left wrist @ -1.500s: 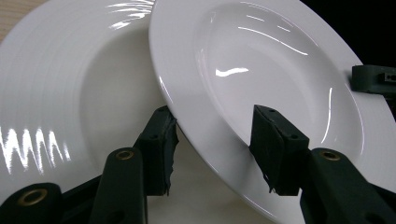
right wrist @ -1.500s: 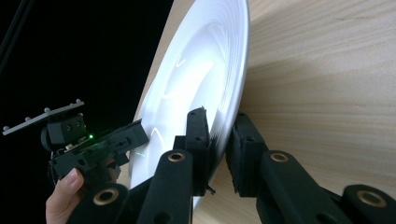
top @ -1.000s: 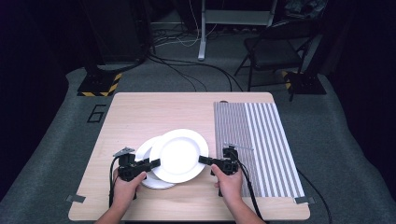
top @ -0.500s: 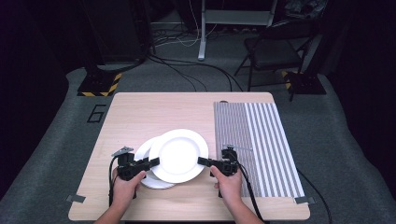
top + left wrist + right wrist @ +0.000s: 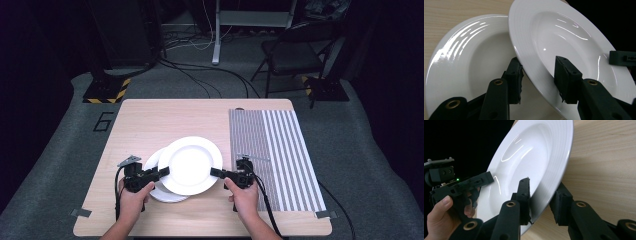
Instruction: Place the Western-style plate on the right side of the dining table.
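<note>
Where plates overlap, striped mat (image 5: 280, 150) nearby.

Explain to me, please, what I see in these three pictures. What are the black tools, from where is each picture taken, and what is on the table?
No robot is here. A person holds a black two-jaw hand tool in each hand: the left gripper and the right gripper. The high view looks down from above the person's side. The other two pictures come from small cameras riding on each gripper, looking along its jaws. On the light wooden table lie a grey striped mat and a white round lower plate. Both grippers clamp opposite edges of a second white round upper plate, holding it tilted above the lower one. The left gripper view shows the upper plate's rim between the jaws.
</note>
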